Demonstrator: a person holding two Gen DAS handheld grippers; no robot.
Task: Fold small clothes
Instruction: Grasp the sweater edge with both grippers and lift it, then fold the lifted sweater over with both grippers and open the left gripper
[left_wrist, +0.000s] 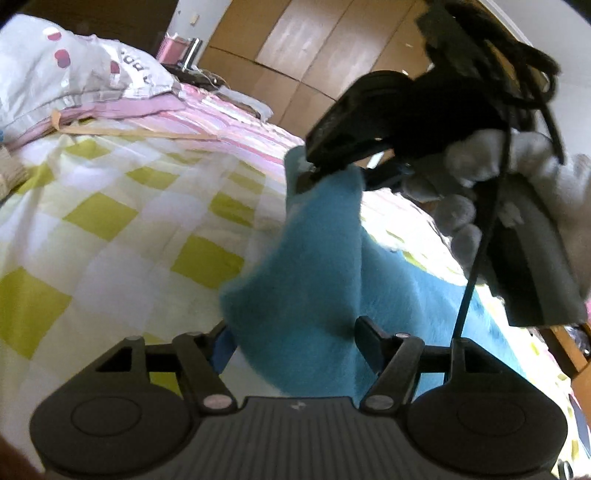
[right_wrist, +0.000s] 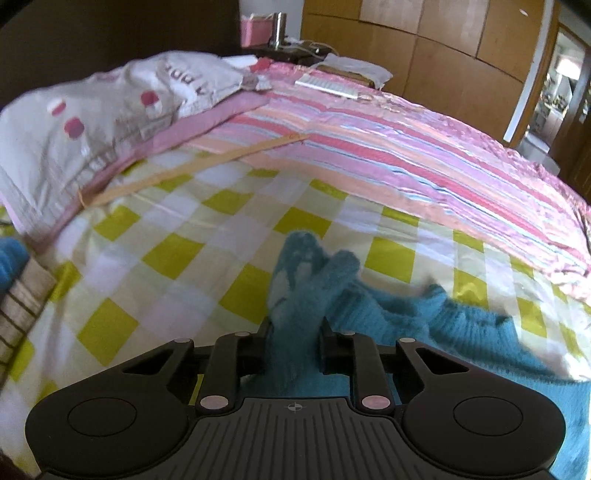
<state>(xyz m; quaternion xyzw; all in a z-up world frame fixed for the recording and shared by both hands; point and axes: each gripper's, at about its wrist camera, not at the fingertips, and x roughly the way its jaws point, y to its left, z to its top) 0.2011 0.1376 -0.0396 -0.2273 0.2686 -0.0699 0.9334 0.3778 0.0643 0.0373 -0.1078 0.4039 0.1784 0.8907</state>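
**Both grippers clamped on the blue garment over the bed**

The fuzzy blue garment (right_wrist: 461, 325) lies partly on the yellow-checked quilt (right_wrist: 177, 258), with a ribbed edge showing toward the quilt's right side, and part of it is lifted off the bed. The right gripper (right_wrist: 293, 332) has its fingers closed on a bunched fold of it, the fabric rising between them. In the left wrist view, the left gripper (left_wrist: 291, 339) sits with blue cloth filling the gap between its fingers; the grip looks pinched, though the left finger is mostly hidden. The right gripper (left_wrist: 325, 162) appears there too, higher up, holding a raised corner of the garment (left_wrist: 314, 266), with a gloved hand (left_wrist: 480, 184) around its handle. Beyond the quilt lie a pink striped sheet (right_wrist: 388, 147) and a grey pillow (right_wrist: 110, 110) at the bed's far left; wooden wardrobes (right_wrist: 424, 44) stand behind.
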